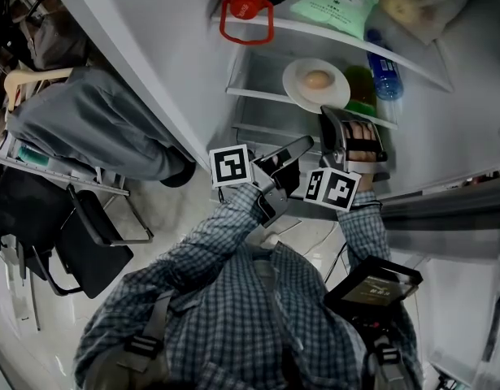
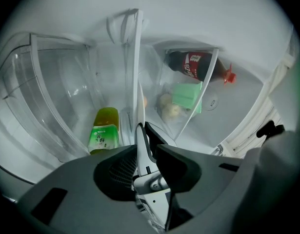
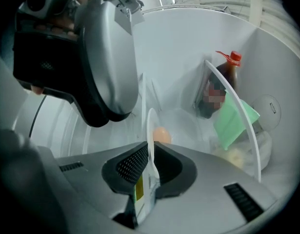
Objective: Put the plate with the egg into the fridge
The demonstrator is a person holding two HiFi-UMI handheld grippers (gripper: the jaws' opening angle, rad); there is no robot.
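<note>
From the head view, my right gripper [image 1: 334,117] reaches into the fridge [image 1: 454,133], its fingers clamped on the near rim of the plate [image 1: 316,86]. The egg [image 1: 317,79] lies at the plate's middle, just beyond my fingertips, and the plate sits over a clear shelf [image 1: 258,96]. My left gripper [image 1: 302,145] hangs just beside and below the right one, pointing toward the plate but apart from it.

In the left gripper view, my left gripper [image 2: 143,129] has its fingers pressed together with nothing between them. Ahead and to their left a green bottle [image 2: 105,130] lies in a clear bin. Farther ahead to the right are a cola bottle [image 2: 196,65] and a green packet [image 2: 186,95].

In the right gripper view, my right gripper [image 3: 150,152] is closed on the plate [image 3: 150,126], seen edge-on and standing up between the pads. The egg [image 3: 161,134] shows just past the fingertips, on the plate's right face. The cola bottle [image 3: 223,82] and green packet [image 3: 233,118] are well off to the right.
</note>
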